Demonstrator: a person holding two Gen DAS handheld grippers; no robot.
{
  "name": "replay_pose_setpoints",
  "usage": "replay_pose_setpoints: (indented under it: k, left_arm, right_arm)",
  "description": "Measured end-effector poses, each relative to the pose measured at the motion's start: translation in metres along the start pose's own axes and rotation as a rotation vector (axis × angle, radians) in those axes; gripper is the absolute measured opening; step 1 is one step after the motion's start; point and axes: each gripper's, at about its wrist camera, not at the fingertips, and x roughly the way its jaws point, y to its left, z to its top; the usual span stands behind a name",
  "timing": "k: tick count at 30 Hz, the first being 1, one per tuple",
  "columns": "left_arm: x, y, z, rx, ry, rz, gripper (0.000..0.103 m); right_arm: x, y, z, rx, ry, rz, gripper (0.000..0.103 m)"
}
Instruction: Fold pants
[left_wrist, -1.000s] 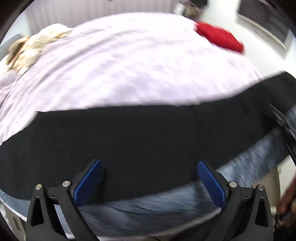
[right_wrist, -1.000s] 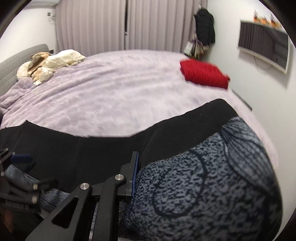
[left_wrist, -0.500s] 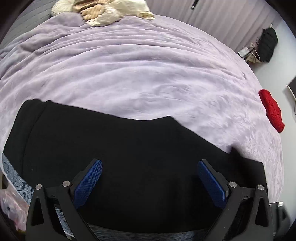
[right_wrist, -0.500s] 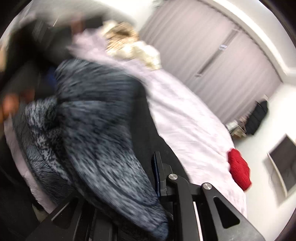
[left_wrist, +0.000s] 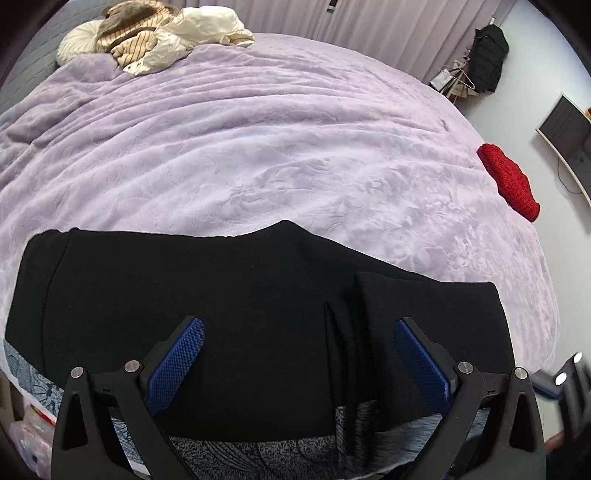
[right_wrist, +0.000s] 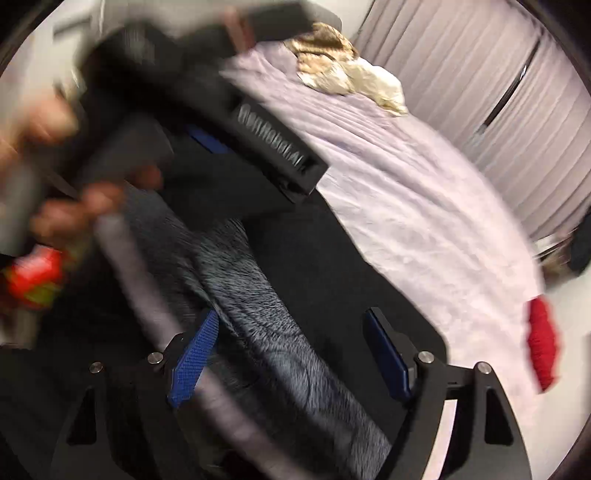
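Observation:
The black pants (left_wrist: 229, 295) lie folded across the near edge of the lilac bed (left_wrist: 258, 147), with a grey patterned lining showing at the front edge (left_wrist: 258, 454). My left gripper (left_wrist: 297, 354) is open and empty, hovering over the pants. In the blurred right wrist view the pants (right_wrist: 332, 266) show black with a grey patterned strip (right_wrist: 280, 332). My right gripper (right_wrist: 291, 354) is open above that strip, holding nothing. The left gripper's body (right_wrist: 266, 147) and a hand appear at upper left there.
A red knitted item (left_wrist: 508, 181) lies at the bed's right edge. A heap of cream and striped clothes (left_wrist: 155, 33) sits at the far end. Curtains (left_wrist: 388, 22), a wall screen (left_wrist: 569, 129) and hanging dark clothes (left_wrist: 487, 55) stand beyond.
My right gripper has let go of the pants and opened; it had swung the leg over to the left. The pants now lie folded shorter. My left gripper stayed open.

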Motion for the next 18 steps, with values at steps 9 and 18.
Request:
replay_pose_setpoints:
  k: [9,18]
  left_arm:
    - [-0.005,-0.100,-0.042,0.356,0.063,-0.172,0.103]
    - [0.011,-0.107,-0.065,0.459,0.063,-0.073,0.103]
  right_arm:
    - [0.006,-0.121,-0.065,0.051,0.131,0.186,0.084]
    - [0.052,-0.108,-0.079,-0.101,0.211,0.247,0.095]
